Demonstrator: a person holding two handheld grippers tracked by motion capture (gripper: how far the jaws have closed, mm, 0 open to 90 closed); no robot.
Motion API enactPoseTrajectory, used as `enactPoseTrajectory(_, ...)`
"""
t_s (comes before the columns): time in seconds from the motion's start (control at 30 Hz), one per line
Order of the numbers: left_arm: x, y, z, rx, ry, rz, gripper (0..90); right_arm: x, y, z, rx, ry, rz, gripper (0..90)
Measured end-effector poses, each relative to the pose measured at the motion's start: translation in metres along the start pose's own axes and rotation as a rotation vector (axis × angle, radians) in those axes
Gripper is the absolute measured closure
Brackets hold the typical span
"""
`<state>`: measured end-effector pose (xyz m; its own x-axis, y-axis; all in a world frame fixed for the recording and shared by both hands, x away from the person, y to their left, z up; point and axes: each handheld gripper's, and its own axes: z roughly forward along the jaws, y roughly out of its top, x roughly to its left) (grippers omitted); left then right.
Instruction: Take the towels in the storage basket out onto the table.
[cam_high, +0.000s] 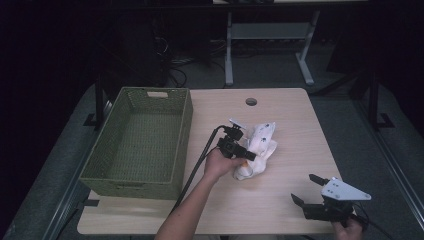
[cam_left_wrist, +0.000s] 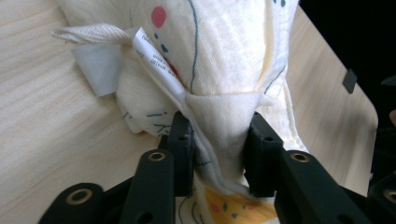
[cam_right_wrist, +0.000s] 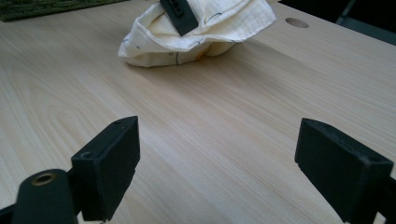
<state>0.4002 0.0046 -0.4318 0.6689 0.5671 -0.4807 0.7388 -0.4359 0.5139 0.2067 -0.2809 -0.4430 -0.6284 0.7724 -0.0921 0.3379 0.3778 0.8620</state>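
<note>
A crumpled cream cloth (cam_high: 259, 146) with small coloured prints lies near the middle of the wooden table (cam_high: 280, 200). My left gripper (cam_high: 246, 156) is shut on a bunched fold of the cloth (cam_left_wrist: 219, 121); a white label and a woven loop stick out beside the pinch. My right gripper (cam_high: 306, 189) rests near the table's front right edge, open, with nothing between its jaws. In the right gripper view the cloth (cam_right_wrist: 196, 35) sits farther off, with one black jaw of the left gripper (cam_right_wrist: 179, 16) on top of it.
A green woven basket (cam_high: 180, 120) stands on the table's left side, and nothing shows inside it. A round cable hole (cam_high: 251, 102) lies near the far edge. Bare table (cam_right_wrist: 233, 116) stretches between the cloth and my right gripper.
</note>
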Motion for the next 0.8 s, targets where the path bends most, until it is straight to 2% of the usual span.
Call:
enactPoseTrajectory(0.17, -0.002, -0.001, -0.002, -0.006, 0.019, 0.008, 59.2, 0.0, 0.0, 0.0, 0.002, 0.001, 0.003, 13.7)
enactPoseTrajectory(0.27, -0.003, -0.002, -0.006, -0.033, 0.028, 0.003, 50.1, 0.0, 0.0, 0.0, 0.001, 0.001, -0.001, 13.7)
enactPoseTrajectory(0.4, -0.003, -0.005, -0.013, -0.066, 0.03, -0.001, 44.9, 0.0, 0.0, 0.0, 0.0, 0.001, -0.003, 13.7)
enactPoseTrajectory(0.5, -0.004, -0.008, -0.019, -0.085, 0.024, 0.003, 44.5, 0.001, 0.0, 0.0, 0.002, 0.0, 0.0, 13.7)
enactPoseTrajectory(0.8, -0.003, -0.034, -0.048, -0.149, 0.032, 0.014, 41.7, 0.001, 0.001, 0.0, 0.012, -0.003, -0.006, 13.7)
